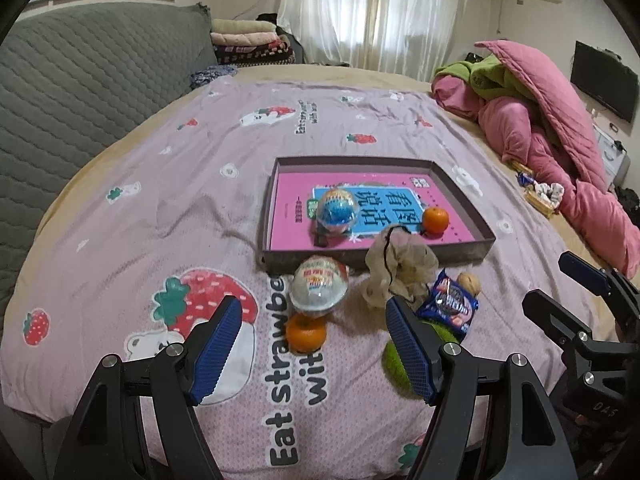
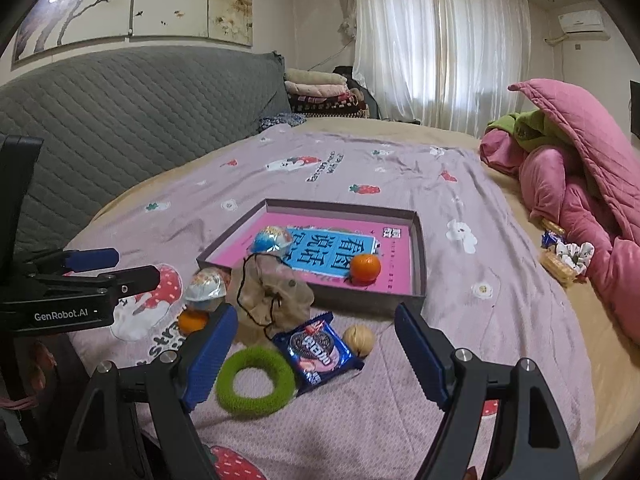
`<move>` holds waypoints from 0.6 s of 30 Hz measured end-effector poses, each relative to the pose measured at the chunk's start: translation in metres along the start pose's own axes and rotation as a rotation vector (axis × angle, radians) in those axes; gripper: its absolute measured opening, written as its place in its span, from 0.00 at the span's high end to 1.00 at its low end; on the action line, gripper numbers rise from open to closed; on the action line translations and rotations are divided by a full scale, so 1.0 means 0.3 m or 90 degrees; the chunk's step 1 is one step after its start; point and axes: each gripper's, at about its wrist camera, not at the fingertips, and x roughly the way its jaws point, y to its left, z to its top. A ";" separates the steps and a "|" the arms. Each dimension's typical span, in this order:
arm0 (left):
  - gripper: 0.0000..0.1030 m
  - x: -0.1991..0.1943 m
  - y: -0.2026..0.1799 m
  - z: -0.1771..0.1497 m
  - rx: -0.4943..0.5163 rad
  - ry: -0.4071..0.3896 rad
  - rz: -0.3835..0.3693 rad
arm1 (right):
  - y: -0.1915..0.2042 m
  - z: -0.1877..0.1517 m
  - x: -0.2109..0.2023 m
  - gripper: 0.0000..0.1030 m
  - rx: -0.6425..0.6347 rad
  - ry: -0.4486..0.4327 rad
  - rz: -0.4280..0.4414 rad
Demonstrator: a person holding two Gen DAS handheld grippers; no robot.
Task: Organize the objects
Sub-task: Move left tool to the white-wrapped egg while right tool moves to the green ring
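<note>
A grey shallow box on the bed holds a pink book, a blue foil egg and an orange. In front of it lie a silver foil egg, a second orange, a beige mesh pouch, a blue Oreo pack, a walnut and a green fuzzy ring. My left gripper is open and empty, low over the second orange. My right gripper is open and empty, over the Oreo pack.
The bed carries a lilac strawberry-print sheet. A pink and green quilt heap lies at the right, with small snacks beside it. A grey padded headboard stands at the left.
</note>
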 end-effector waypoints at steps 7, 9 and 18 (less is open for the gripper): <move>0.27 0.008 -0.002 -0.047 0.007 0.010 0.000 | 0.035 -0.048 0.014 0.22 -0.002 0.025 0.009; 0.27 0.009 -0.002 -0.067 0.007 0.015 -0.005 | 0.034 -0.063 0.022 0.22 0.004 0.036 0.009; 0.27 0.013 0.000 -0.106 0.010 0.026 -0.015 | 0.039 -0.114 0.038 0.22 0.017 0.072 0.018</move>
